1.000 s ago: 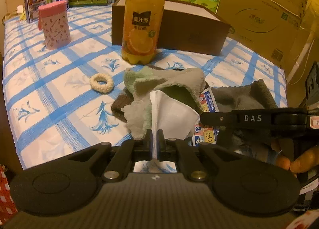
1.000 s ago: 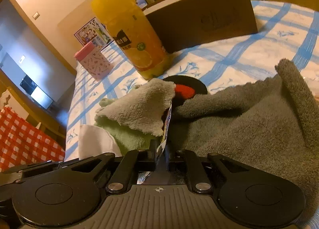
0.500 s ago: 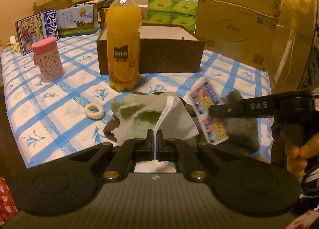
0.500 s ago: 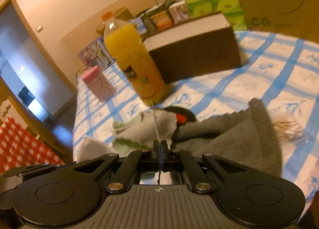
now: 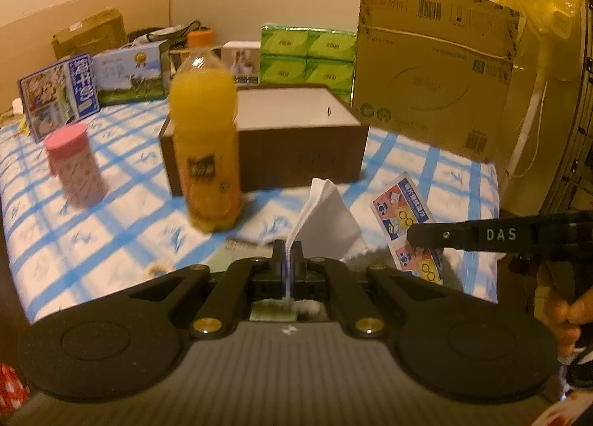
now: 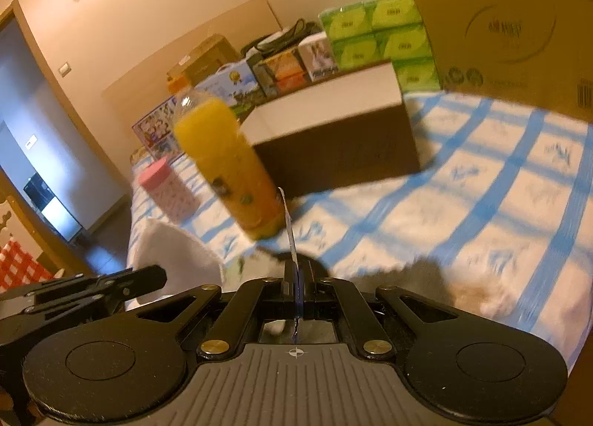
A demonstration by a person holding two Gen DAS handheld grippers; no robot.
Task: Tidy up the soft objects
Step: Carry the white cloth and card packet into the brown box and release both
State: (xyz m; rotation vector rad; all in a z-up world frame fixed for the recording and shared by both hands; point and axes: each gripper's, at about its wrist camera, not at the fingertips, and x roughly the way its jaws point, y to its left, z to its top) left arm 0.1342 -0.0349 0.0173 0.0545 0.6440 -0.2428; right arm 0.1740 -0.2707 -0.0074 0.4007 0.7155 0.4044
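Both of your tools have come up off the cloth pile since a second ago, so the heap of towels that filled the middle of each view now sits low, mostly hidden behind the tool bodies. Your left gripper (image 5: 288,253) is clamped on the white tissue (image 5: 326,220), which stands up from the jaws as a folded peak at centre frame. Your right gripper (image 6: 296,279) is pinched tight on the thin printed packet (image 6: 288,225), seen edge-on as a sliver rising from the jaws; in the left view its coloured face (image 5: 407,225) shows at right centre, beside the right tool's black arm. A grey towel (image 6: 418,274) lies blurred at lower right of the right view. Just beyond the tissue stands the orange juice bottle (image 5: 204,155), with the open brown box (image 5: 292,140) behind it and the pink cup (image 5: 74,162) at left, all on the blue-checked tablecloth (image 5: 111,225).
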